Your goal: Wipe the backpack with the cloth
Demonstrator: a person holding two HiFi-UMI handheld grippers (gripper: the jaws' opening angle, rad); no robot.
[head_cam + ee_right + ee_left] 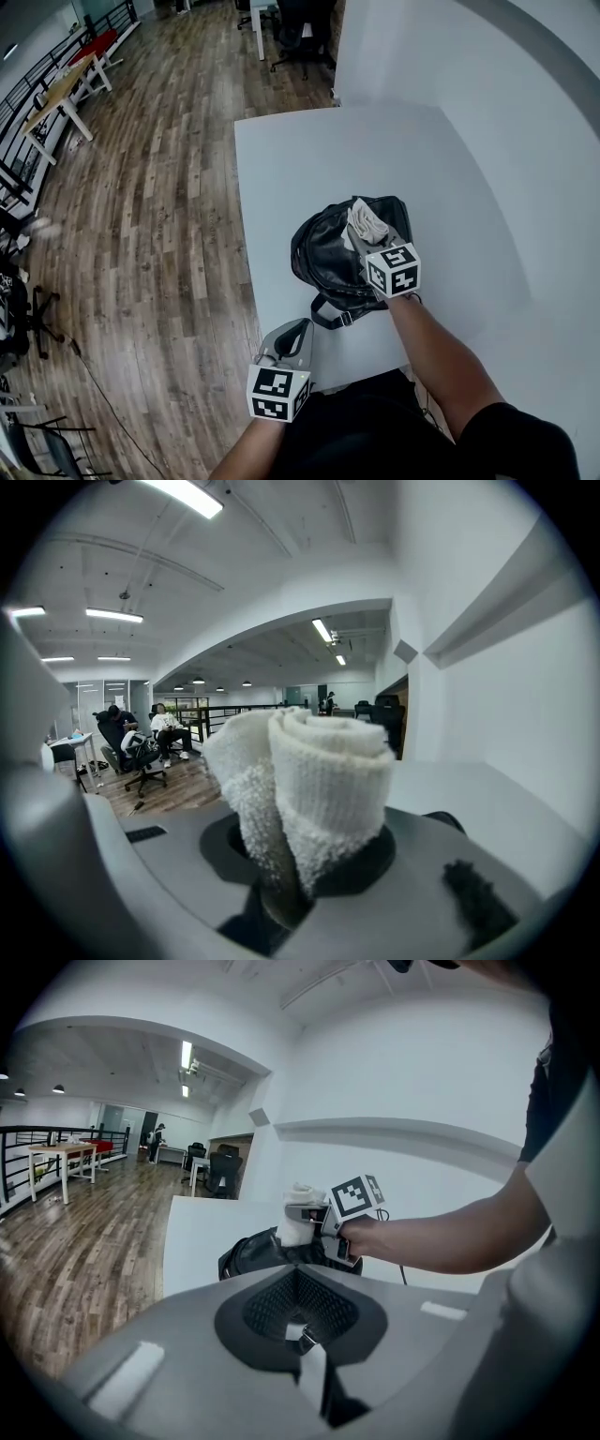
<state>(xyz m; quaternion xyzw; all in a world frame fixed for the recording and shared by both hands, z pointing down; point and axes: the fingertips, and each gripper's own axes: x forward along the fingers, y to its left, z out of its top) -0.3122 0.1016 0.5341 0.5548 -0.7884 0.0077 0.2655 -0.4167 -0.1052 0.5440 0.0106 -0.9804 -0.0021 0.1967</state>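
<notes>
Bench scene from above and along both tools. The right forearm [441, 352], bare below a dark short sleeve, reaches forward and to the left from the lower right, carrying the right tongs [361, 238] over the backpack [323, 255]. These tongs are clamped on a folded white cloth [309, 789], which stands out past the tips as a thick roll. From above, the cloth lies over the far right part of the bag; whether it presses on the surface cannot be told. The left hand is drawn back close to the body, holding the left tongs [296, 330] low over the near edge of the table [281, 169]. Their tips are closed together on nothing and point toward the backpack, a little apart from it.

The backpack, black and glossy, lies flat on the near left part of the white table. Its long axis runs on a slant from near left to far right, and a strap loop [330, 317] trails toward the person. A wooden floor [150, 216] borders the table on the left.
</notes>
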